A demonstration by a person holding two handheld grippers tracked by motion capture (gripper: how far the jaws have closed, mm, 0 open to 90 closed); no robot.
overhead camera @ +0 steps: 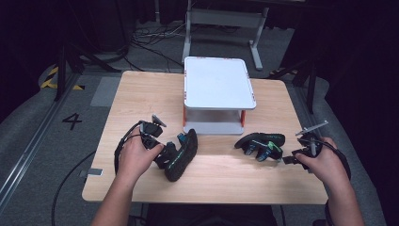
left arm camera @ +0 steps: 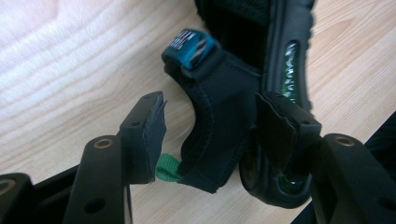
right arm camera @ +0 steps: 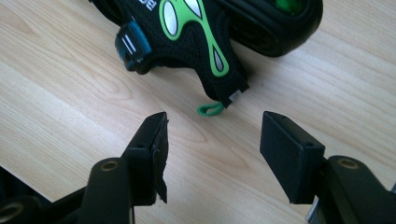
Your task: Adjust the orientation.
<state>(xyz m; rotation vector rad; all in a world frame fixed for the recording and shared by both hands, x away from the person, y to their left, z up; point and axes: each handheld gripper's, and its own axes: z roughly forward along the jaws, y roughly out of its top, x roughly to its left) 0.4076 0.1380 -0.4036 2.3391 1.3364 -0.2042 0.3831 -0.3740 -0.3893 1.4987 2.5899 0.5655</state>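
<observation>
On the surface: a pale wooden tabletop [overhead camera: 141, 94] carries two black sandals with green trim, and a white two-tier rack with red posts [overhead camera: 219, 89] stands toward its far side.
Left gripper [overhead camera: 170, 153]: its fingers [left arm camera: 147, 126] stand moderately apart around the heel strap of the left black sandal [overhead camera: 182, 155]; the strap lies between them, the right-hand pad seems to touch the sandal's edge, the other pad stands just clear.
Left sandal: lies on the wood in front of the rack, heel end toward the person's left hand [overhead camera: 136, 157]; a small green pull loop [left arm camera: 167, 167] sticks out near the strap.
Right gripper [overhead camera: 286, 159]: fingers [right arm camera: 152, 140] wide apart, holding nothing, pads above bare wood.
Right black sandal [overhead camera: 261, 142]: rests just ahead of those fingers, its green loop [right arm camera: 210, 109] nearest them, not touching.
Right hand [overhead camera: 324, 162]: near the surface's right edge.
</observation>
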